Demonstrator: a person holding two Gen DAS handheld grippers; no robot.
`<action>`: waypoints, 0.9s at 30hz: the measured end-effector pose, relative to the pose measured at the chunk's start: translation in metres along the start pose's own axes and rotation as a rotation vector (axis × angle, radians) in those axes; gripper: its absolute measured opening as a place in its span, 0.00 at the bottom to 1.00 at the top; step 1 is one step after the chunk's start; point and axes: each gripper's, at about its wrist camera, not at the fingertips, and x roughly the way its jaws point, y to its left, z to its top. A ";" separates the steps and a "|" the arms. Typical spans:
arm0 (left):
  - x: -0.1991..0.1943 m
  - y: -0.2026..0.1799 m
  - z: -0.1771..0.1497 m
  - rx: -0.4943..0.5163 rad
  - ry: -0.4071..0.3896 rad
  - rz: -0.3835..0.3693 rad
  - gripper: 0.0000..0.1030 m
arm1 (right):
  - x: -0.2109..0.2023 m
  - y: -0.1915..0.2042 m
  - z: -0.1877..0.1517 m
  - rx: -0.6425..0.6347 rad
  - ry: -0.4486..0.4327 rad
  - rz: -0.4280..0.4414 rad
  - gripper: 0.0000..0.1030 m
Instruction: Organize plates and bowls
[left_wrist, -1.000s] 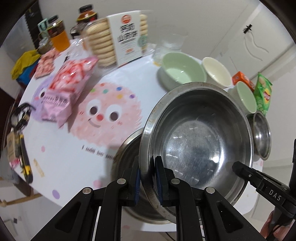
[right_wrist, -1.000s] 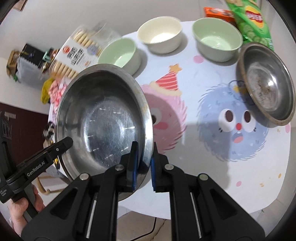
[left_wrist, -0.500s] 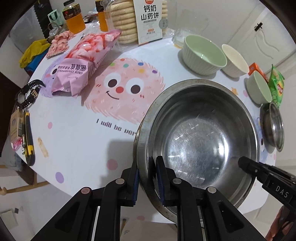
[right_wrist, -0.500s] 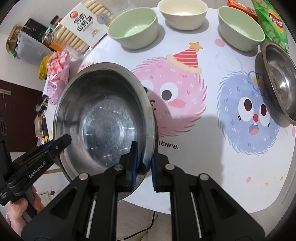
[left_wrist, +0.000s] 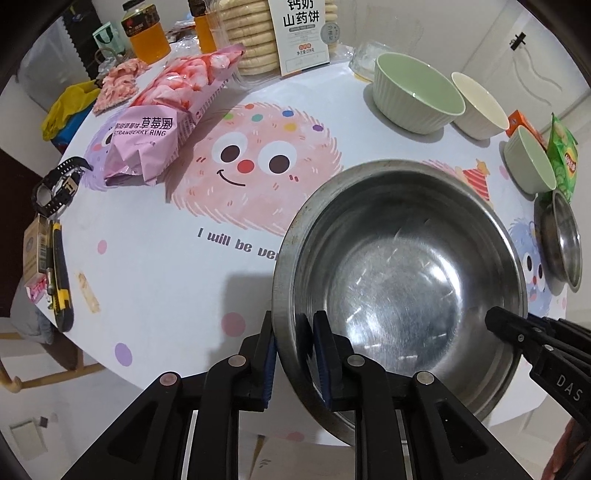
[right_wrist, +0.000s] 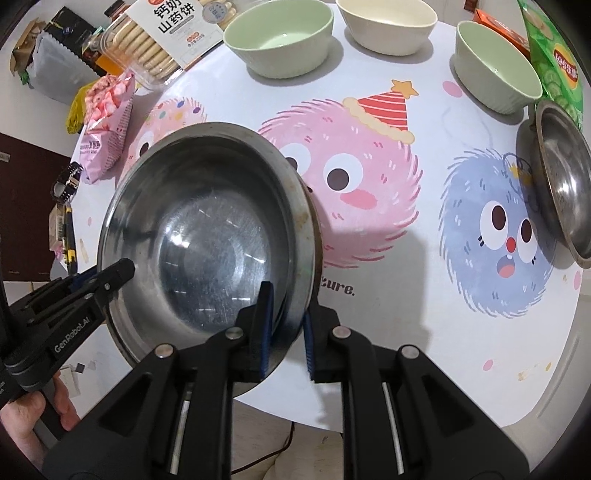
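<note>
Steel basin (left_wrist: 399, 273): on the bench (left_wrist: 155, 280) at its near edge, rim between both pairs of jaws.
Left gripper (left_wrist: 293, 354): jaws opening, astride the rim, a gap showing at the pads.
Right gripper (right_wrist: 286, 328): jaws opening, astride the opposite rim, outer pad clear.
Look: large, round, scratched, dull grey, empty.

The steel basin (left_wrist: 402, 280) hides part of the table's (left_wrist: 155, 280) printed words and the table beneath it; the biscuit box (left_wrist: 295, 29) is cut off by the far edge; the chip bag (right_wrist: 557, 62) runs off the right edge; whether the basin rests on the table cannot be told.
</note>
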 end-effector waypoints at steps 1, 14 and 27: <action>0.002 0.000 0.000 0.001 0.006 0.006 0.19 | 0.001 0.002 0.001 -0.011 0.003 -0.011 0.18; 0.003 0.018 -0.003 -0.051 -0.005 -0.013 0.74 | -0.004 -0.001 0.000 -0.008 -0.012 -0.032 0.64; -0.023 -0.017 0.011 0.037 -0.092 -0.046 1.00 | -0.046 -0.053 -0.005 0.092 -0.123 -0.020 0.79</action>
